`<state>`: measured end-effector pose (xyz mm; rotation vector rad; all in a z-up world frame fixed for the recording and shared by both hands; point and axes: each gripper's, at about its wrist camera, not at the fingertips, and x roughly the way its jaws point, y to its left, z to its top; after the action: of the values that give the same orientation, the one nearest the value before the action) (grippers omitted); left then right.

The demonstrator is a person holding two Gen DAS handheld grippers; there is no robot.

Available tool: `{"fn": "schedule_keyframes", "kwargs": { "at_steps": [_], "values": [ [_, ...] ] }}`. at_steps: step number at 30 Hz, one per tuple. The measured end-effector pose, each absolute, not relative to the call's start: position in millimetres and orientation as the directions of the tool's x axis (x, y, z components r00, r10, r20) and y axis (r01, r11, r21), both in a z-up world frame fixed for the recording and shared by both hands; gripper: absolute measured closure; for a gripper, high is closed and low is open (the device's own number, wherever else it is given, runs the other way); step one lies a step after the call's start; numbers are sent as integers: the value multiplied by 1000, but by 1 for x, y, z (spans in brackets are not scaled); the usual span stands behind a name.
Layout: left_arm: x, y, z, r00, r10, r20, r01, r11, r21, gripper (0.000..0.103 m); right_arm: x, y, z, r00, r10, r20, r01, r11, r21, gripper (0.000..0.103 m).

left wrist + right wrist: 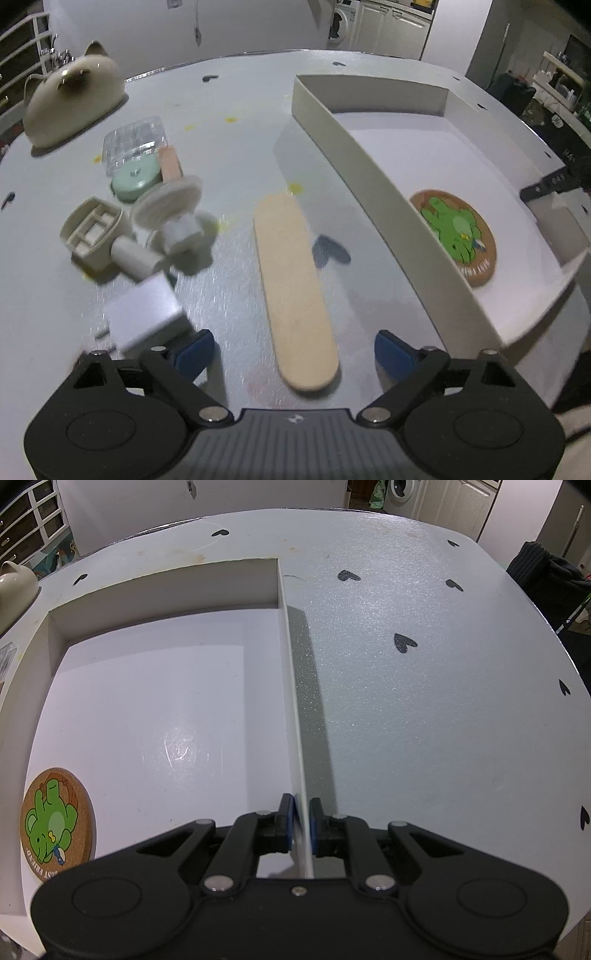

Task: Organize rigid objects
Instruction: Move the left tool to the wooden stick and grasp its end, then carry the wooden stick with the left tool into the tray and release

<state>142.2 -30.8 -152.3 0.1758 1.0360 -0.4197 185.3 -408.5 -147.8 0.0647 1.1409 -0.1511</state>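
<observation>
A long flat wooden stick [291,280] lies on the grey table, its near end between the blue pads of my left gripper [293,352], which stands open around it without pressing. To its right is a shallow white box [369,177] that holds a round cork coaster with a green bear [456,236]. In the right wrist view my right gripper [300,827] is shut on the box's thin right wall [291,701]. The coaster [57,823] lies in the box's near left corner.
Left of the stick is a cluster: a white cube charger [144,314], a cream plastic piece [92,230], a white spool [173,214], a green round case [135,181], a clear plastic box [135,142]. A cat-shaped ceramic [70,103] stands far left.
</observation>
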Motion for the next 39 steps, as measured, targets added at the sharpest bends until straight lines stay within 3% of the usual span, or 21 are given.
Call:
{"fn": "schedule_keyframes", "kwargs": {
  "at_steps": [4,11,16,31,39],
  "values": [
    [155,-46,-152,476,-233,-848,418,908,-15,31,185,-409,-148,408,-86,-909,152,988,-25,93],
    [174,-59,-152,496,-188,-847,388,921,23,40,185,-409,-148,408,-88,-909,154,988,-27,93],
    [175,-61,-147,482,-176,-858,377,926,22,66,185,-409,-148,407,-89,-909,155,988,-27,93],
    [175,-44,-123,530,-213,-821,287,956,-63,67,185,-409,-148,407,-86,-910,155,988,-24,93],
    [185,-70,-74,602,-324,-729,383,919,-92,67,185,-409,-148,406,-85,-910,156,987,-23,93]
  ]
}}
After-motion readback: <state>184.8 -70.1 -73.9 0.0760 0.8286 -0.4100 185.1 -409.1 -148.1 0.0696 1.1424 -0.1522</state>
